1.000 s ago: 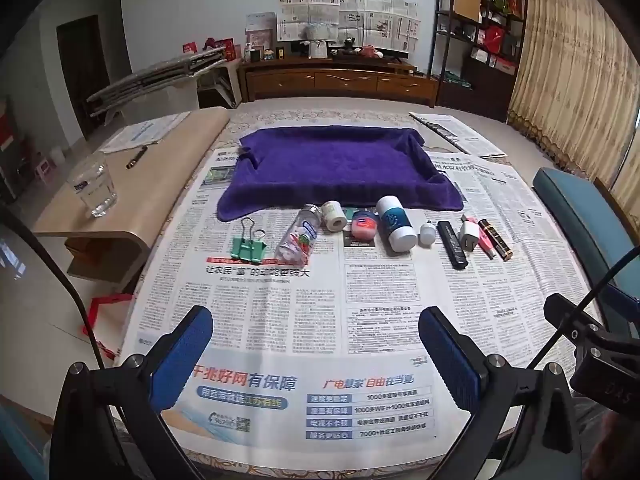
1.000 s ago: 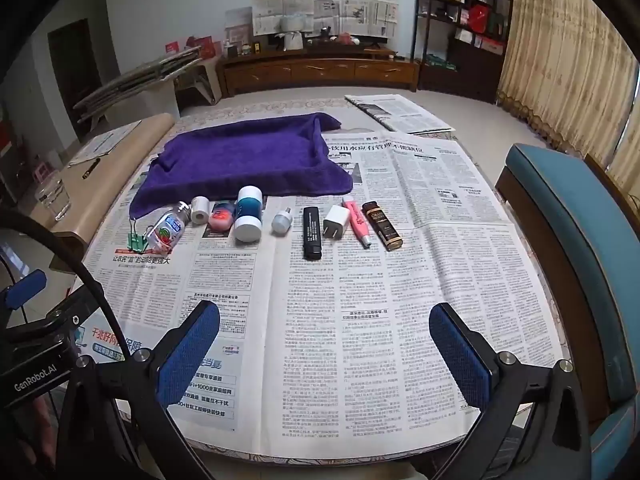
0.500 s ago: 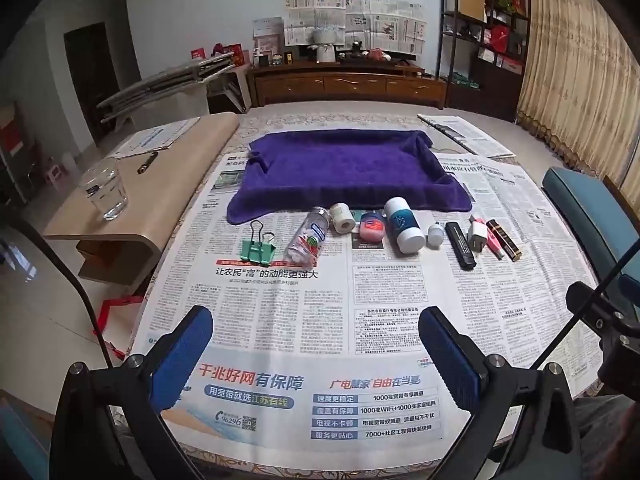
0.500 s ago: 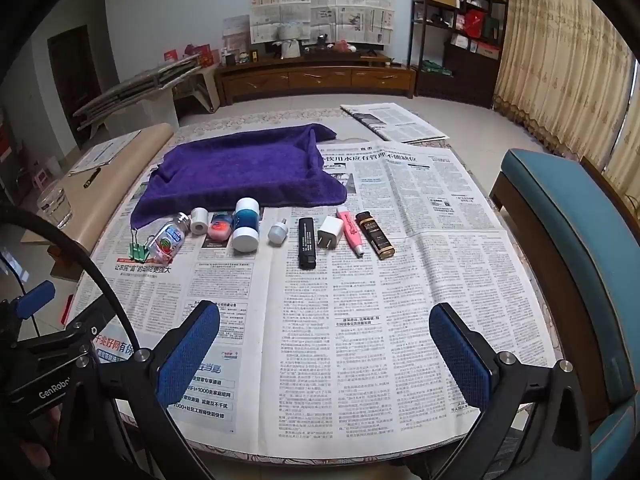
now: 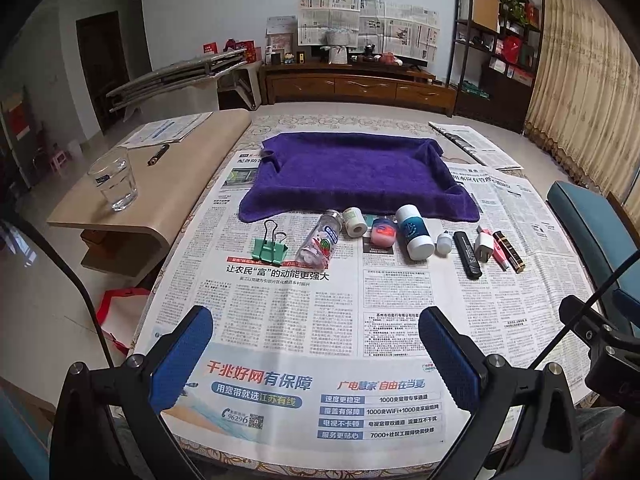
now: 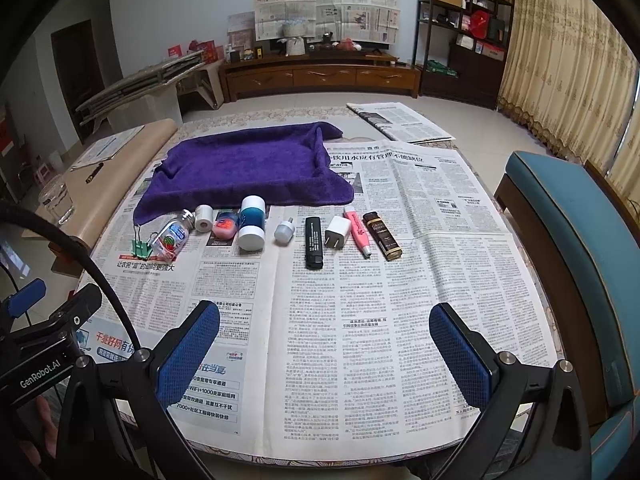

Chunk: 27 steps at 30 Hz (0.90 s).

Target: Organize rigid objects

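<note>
A row of small items lies on the newspaper-covered table in front of a purple towel: a green binder clip, a clear candy bottle, a white tape roll, a pink jar, a teal-and-white bottle, a small white dropper bottle, a black lighter, a white charger plug, a pink tube and a brown lighter. My left gripper and right gripper hover open near the table's front edge, both holding nothing.
A beige side table on the left carries a drinking glass and a pen. A teal chair stands at the right. Loose newspaper lies beyond the table. A wooden cabinet lines the far wall.
Both views have lifted and tilted a little, so the row of items sits slightly lower and nearer in frame. Nothing on the table has moved; both grippers remain open.
</note>
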Available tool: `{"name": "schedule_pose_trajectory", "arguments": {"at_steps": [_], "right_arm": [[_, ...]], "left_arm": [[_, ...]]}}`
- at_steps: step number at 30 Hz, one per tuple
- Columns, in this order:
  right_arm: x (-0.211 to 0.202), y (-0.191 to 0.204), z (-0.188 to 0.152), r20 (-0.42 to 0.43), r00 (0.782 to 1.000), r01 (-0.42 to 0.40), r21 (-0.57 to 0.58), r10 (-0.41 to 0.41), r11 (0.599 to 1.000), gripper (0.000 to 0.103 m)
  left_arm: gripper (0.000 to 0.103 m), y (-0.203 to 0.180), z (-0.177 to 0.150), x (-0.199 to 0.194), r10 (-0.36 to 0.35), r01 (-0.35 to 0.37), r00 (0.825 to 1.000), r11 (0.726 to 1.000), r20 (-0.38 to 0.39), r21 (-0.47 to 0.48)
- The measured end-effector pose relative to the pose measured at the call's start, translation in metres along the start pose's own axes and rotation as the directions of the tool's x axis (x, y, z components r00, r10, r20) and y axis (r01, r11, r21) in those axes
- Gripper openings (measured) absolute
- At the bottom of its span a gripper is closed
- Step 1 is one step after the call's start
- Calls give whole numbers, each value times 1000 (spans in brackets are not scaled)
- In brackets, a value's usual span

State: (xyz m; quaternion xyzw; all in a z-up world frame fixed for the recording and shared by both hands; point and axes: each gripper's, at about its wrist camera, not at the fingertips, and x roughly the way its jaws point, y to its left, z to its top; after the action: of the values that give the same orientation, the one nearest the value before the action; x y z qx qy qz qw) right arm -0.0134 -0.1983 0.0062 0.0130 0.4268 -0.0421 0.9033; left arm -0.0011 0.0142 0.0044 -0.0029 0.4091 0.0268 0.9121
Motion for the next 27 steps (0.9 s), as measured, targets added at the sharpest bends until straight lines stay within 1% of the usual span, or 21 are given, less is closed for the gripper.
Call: {"name": "schedule_pose_trajectory", "arguments": {"at_steps": [27], "right_arm": [[0,8,0,-5,1000,-8,-8,8,1000,103]], "left_arm": [[103,5,1,-1,1,-1,1000,1000,-10,-3]]}}
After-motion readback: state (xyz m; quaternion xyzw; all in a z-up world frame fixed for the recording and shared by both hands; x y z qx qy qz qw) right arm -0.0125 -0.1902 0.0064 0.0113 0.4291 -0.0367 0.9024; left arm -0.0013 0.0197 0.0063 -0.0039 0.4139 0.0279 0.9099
